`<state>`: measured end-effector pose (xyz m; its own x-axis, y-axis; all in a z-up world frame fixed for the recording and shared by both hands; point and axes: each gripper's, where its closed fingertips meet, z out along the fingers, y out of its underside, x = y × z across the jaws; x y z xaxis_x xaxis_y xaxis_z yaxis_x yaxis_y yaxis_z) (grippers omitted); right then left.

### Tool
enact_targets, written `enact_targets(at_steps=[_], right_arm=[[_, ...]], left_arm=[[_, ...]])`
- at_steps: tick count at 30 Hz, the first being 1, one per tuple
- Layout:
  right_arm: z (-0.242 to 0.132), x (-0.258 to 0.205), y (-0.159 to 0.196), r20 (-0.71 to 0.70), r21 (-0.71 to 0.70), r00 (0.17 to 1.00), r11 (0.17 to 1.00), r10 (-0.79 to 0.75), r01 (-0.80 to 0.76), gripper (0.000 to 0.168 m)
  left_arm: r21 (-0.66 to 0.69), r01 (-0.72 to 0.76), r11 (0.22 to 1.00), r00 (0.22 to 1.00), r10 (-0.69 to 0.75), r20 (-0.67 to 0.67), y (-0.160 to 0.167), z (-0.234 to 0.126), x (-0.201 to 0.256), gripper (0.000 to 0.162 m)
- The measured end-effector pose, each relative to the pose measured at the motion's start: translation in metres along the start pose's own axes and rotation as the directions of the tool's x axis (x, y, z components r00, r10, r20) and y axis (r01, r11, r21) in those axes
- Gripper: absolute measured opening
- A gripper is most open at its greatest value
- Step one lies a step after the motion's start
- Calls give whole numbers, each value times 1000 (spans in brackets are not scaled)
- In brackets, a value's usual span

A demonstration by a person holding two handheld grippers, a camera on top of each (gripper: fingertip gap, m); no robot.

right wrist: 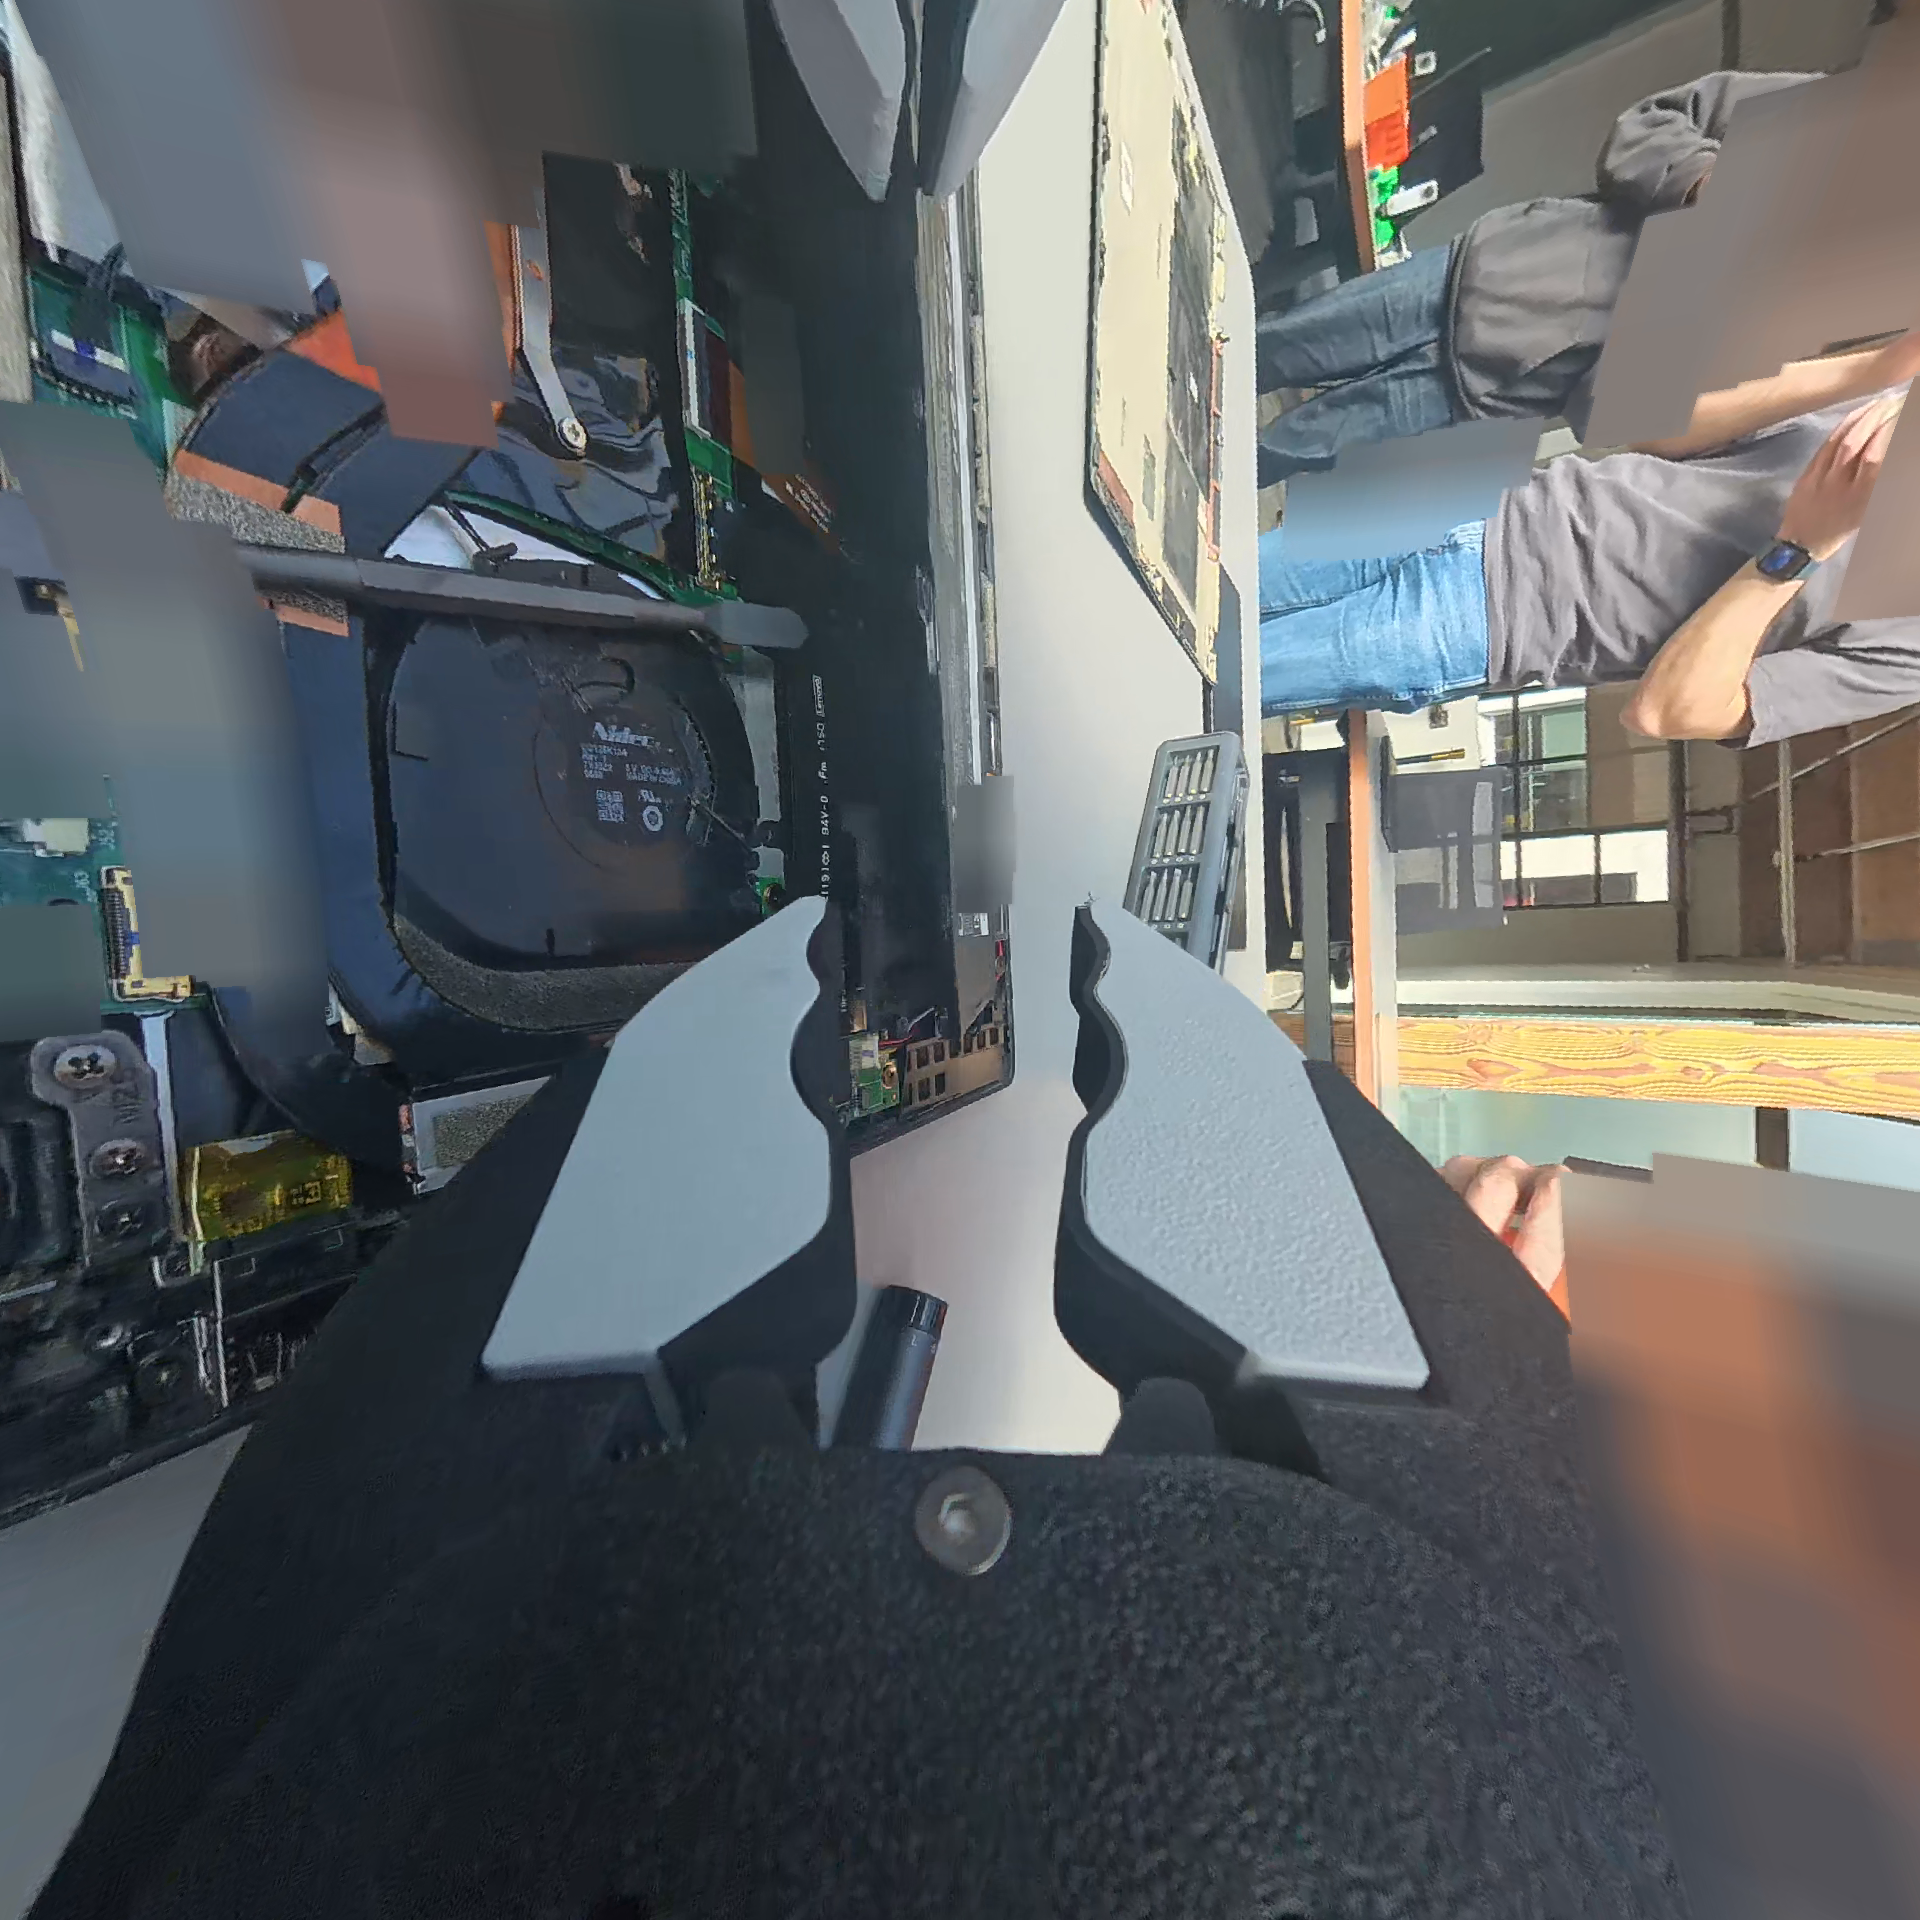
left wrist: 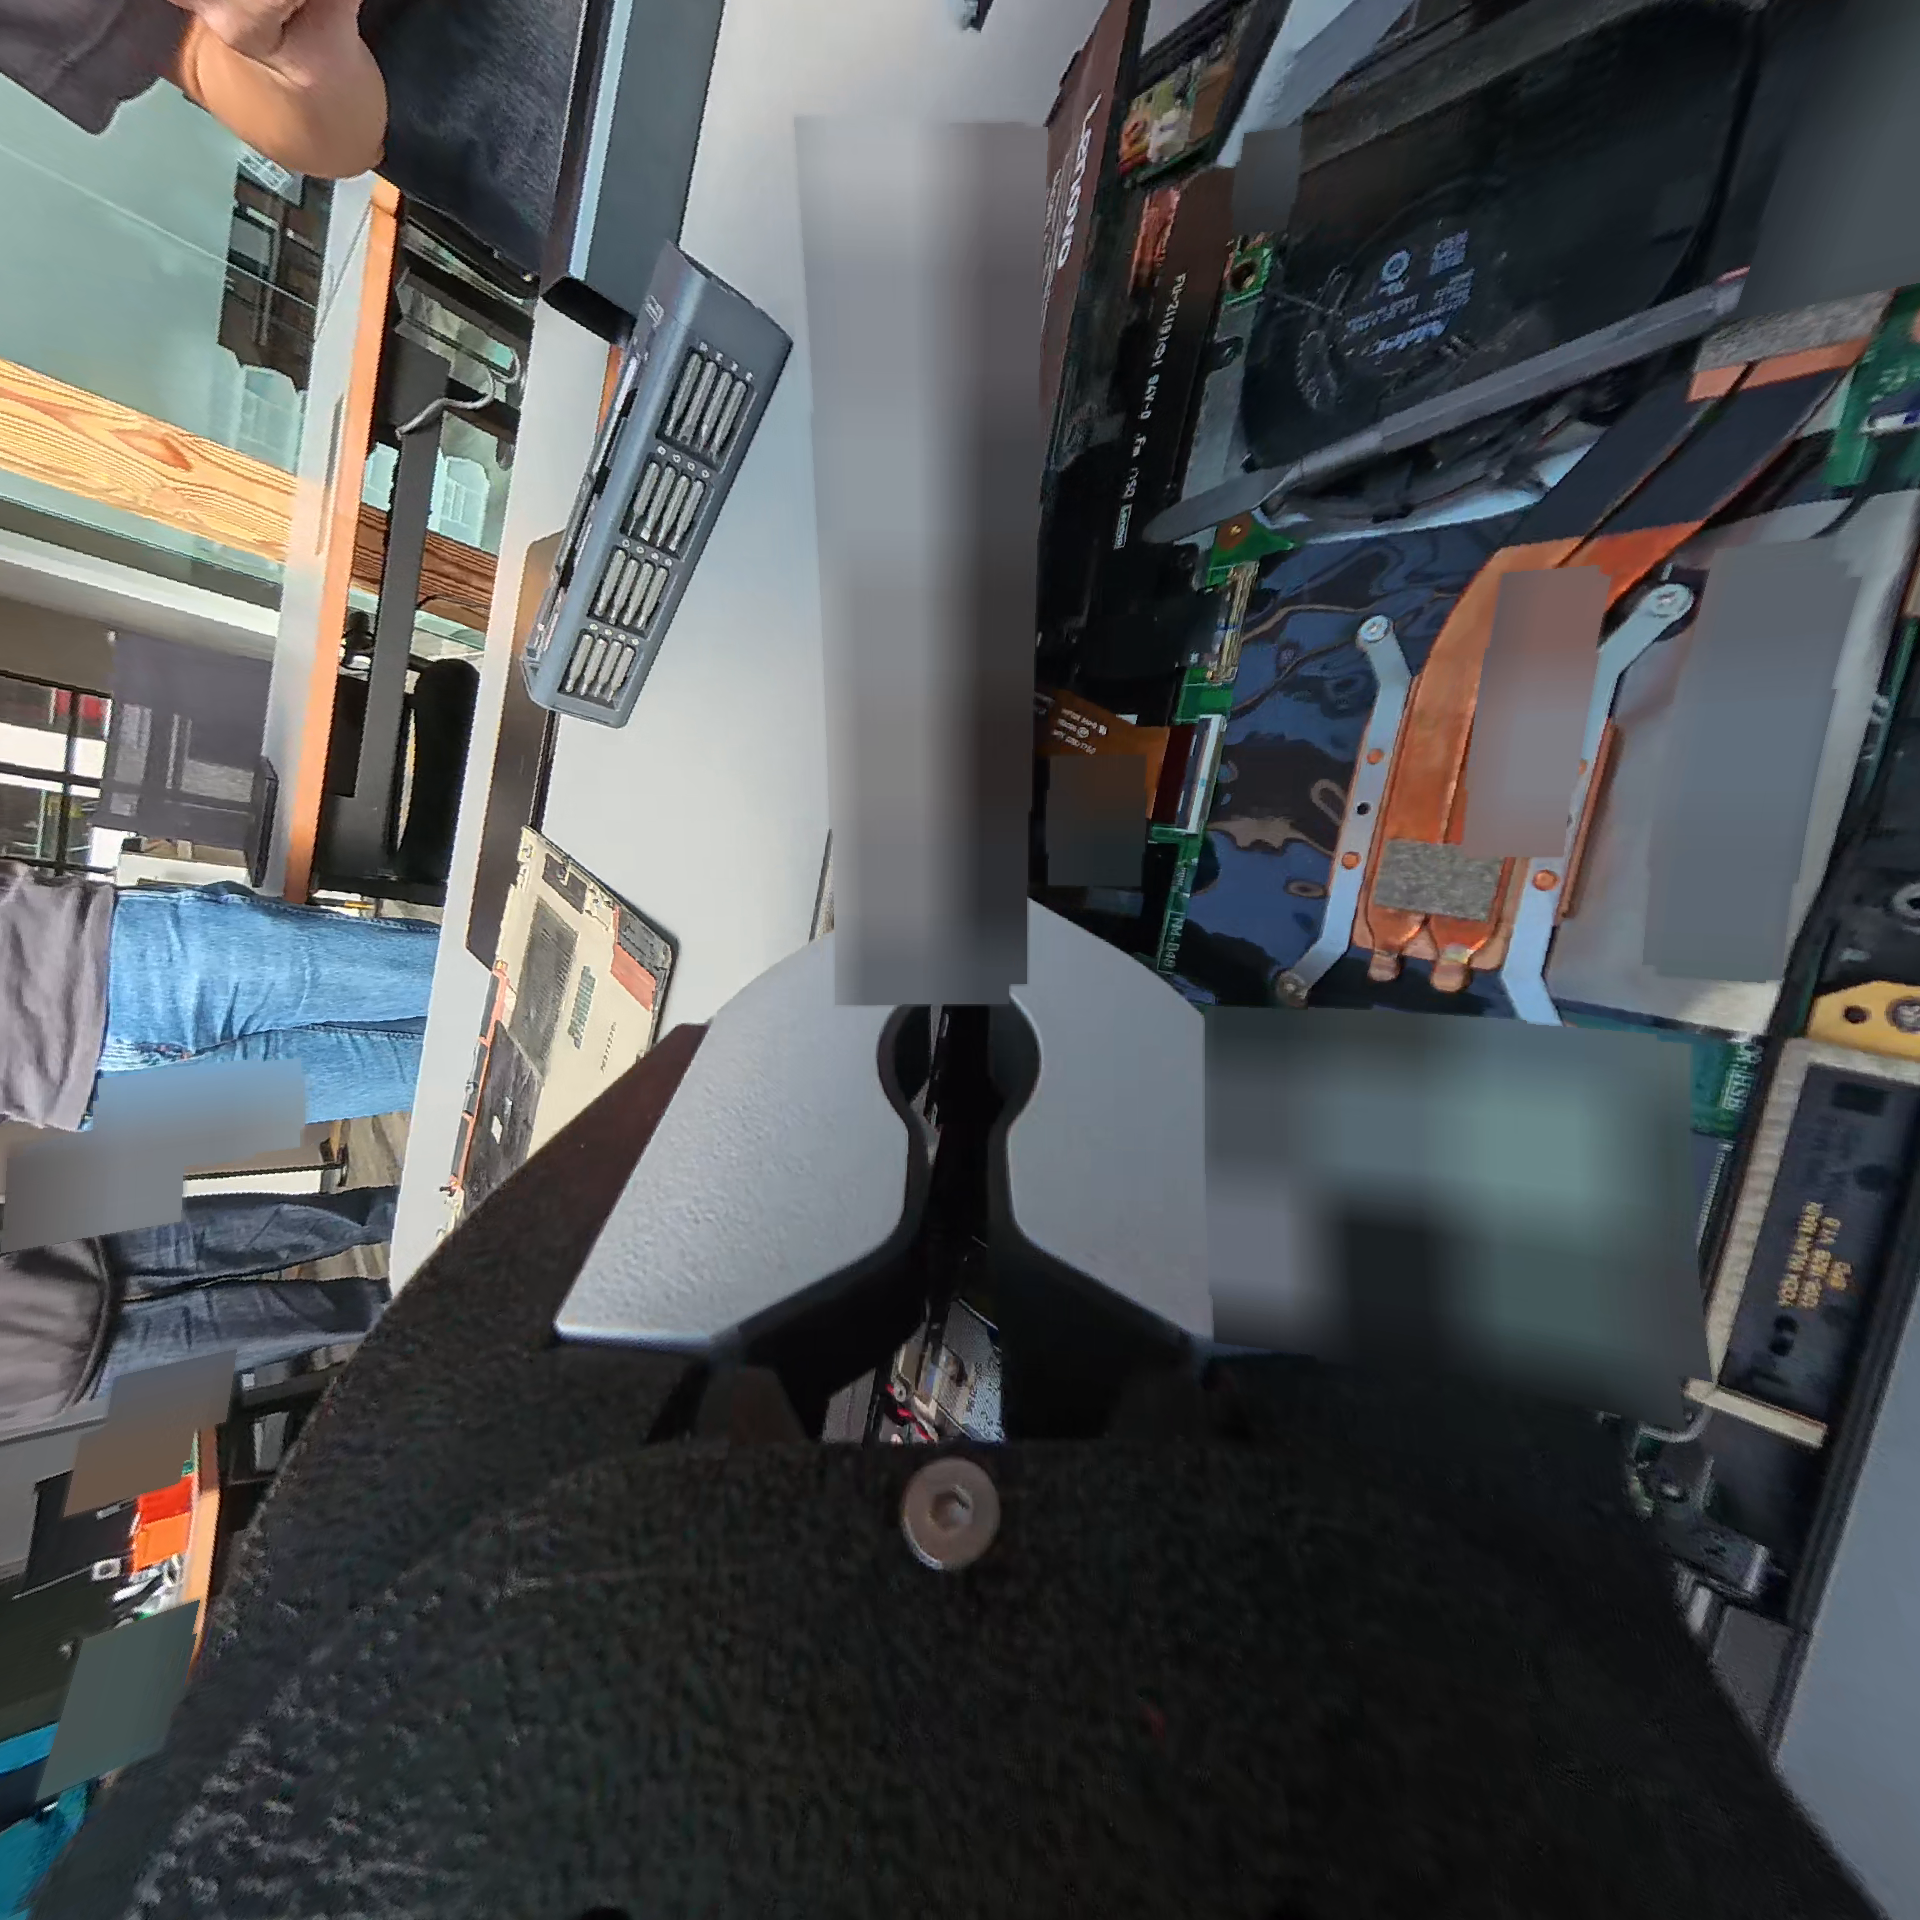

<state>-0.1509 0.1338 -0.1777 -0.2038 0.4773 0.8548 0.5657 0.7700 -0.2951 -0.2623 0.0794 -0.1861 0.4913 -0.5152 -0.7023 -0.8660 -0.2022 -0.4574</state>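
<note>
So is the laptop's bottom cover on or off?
Off: the laptop shows its bare fan and boards; a removed cover lies beside it.

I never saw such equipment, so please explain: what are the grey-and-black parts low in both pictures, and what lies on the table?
A person holds two hand grippers; a camera on each looks along its grey fingers. One picture comes from the left gripper, shut, tips blurred over; the other from the right gripper, open and empty. Both are close to an opened black laptop with a round black fan on a white table. Nearby lie a grey case of screwdriver bits and a dark pen-shaped tool.
</note>
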Motion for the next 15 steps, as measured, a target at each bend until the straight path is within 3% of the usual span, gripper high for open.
enact_targets(at_steps=[3,7,9,11,15], right_arm=[[-4,3,2,7,-34,998,997,69,-68,52],[18,3,6,2,-114,1000,993,2,-2,52],[29,12,5,-42,-133,998,991,-36,31,21],[33,12,5,-18,-135,997,989,-69,66,6],[31,5,6,22,-131,998,990,-57,59,5]], left_arm=[[5,-15,1000,1000,15,13,-1,-1,-4,5],[14,3,1000,1000,-3,30,-3,-2,-8,4],[22,13,1000,999,-14,34,-3,-3,-10,4],[14,15,1000,998,-16,68,0,-4,-13,7],[-33,28,999,994,-24,109,25,-21,-16,47]])
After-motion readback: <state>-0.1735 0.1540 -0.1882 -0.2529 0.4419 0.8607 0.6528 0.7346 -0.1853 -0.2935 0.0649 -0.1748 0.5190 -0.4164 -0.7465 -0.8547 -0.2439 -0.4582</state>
